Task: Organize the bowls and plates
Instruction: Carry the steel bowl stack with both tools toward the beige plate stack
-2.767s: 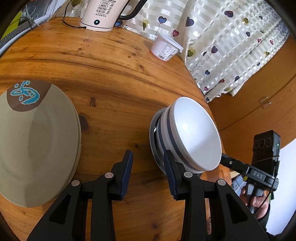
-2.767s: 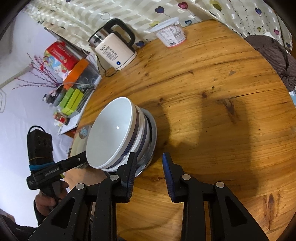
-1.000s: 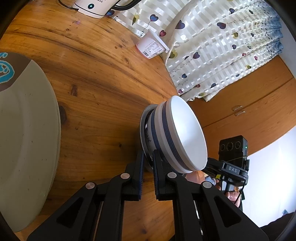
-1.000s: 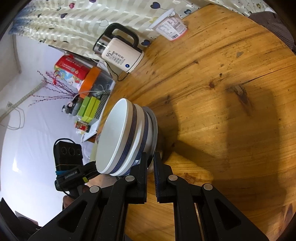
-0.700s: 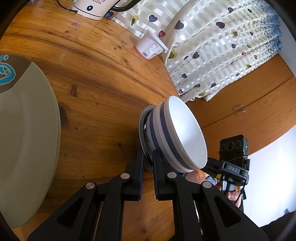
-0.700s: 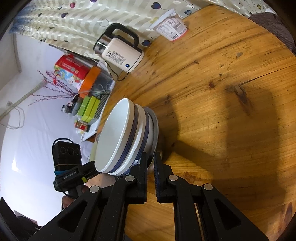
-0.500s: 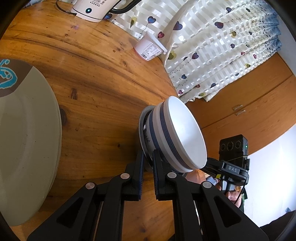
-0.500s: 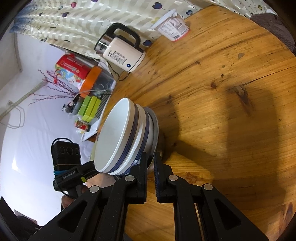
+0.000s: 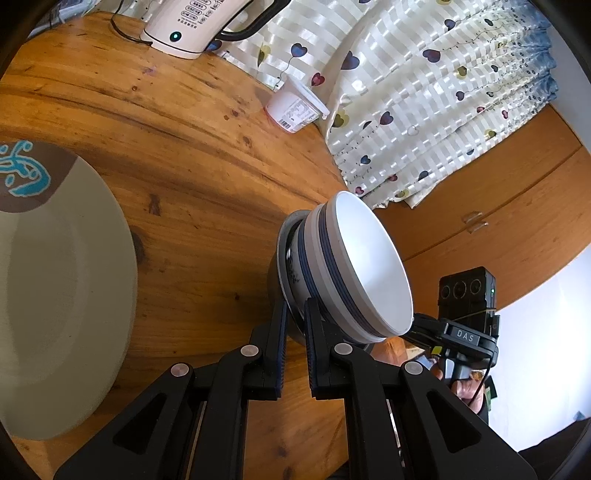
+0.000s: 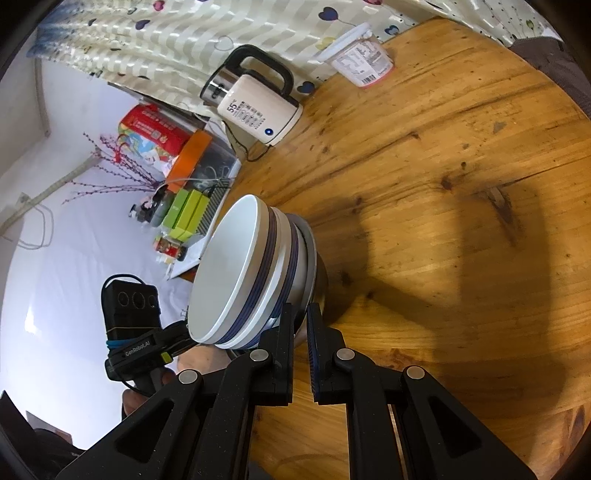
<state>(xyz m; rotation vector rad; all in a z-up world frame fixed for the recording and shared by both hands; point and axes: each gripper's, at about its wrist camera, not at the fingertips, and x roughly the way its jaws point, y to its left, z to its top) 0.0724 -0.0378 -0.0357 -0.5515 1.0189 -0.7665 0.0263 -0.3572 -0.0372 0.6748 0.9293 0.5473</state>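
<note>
A stack of white bowls with blue bands sits nested in a grey metal dish near the edge of the round wooden table. My left gripper is shut on the dish's rim from one side. My right gripper is shut on the same rim from the opposite side. Each wrist view shows the other gripper's body beyond the stack, its fingertips hidden by the bowls. Whether the stack is off the table I cannot tell. A large beige plate with a brown and blue patch lies to the left.
A cream electric kettle and a yoghurt tub stand at the table's far edge by a heart-patterned curtain. A wooden cabinet is beyond the table. Boxes and clutter sit on a side surface.
Both grippers, open beside the stack at first, have shut on the grey dish's rim. Over the last second the grips hold and the views barely shift.
</note>
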